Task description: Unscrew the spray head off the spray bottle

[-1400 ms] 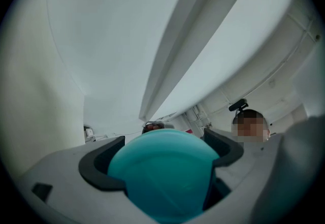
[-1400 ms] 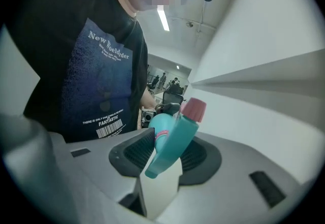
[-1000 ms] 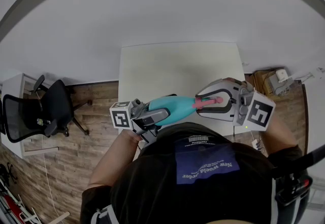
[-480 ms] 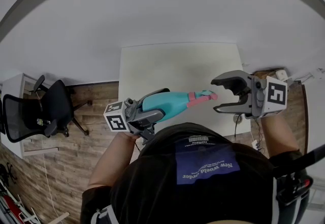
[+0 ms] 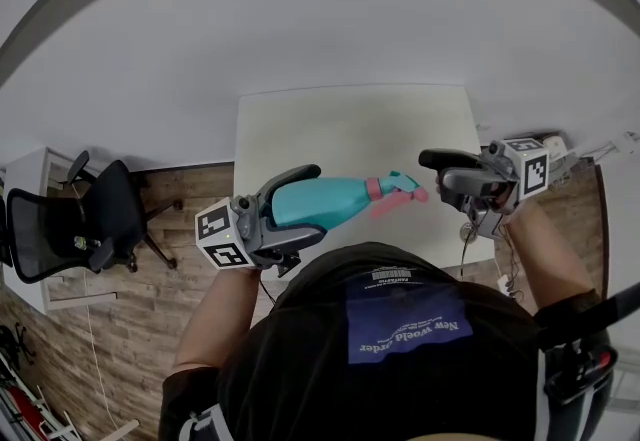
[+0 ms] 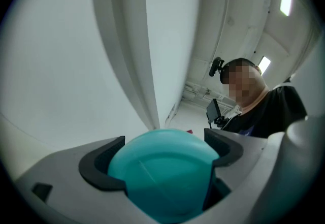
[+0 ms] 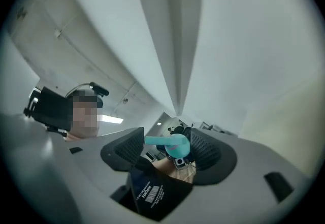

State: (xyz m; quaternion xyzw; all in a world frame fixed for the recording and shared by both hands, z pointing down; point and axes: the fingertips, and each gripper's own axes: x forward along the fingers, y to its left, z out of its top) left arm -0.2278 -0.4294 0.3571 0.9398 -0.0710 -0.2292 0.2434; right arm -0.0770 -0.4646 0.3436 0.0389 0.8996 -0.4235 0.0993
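My left gripper: jaws tight on fat body of teal spray bottle. Bottle lies sideways in air, over near edge of white table. Pink spray head on bottle, points at my right gripper. Right jaws just been opening, now wide, nothing between them, apart from head. I think I am between twists and head is not off yet. Next: put right jaws round pink head, squeeze, turn, hold bottle firm with left.

Fig. My workplace: a plain office-type room.
I stand at a white bench set against a bare white wall; a black mesh office chair sits on wood-plank flooring to my left.
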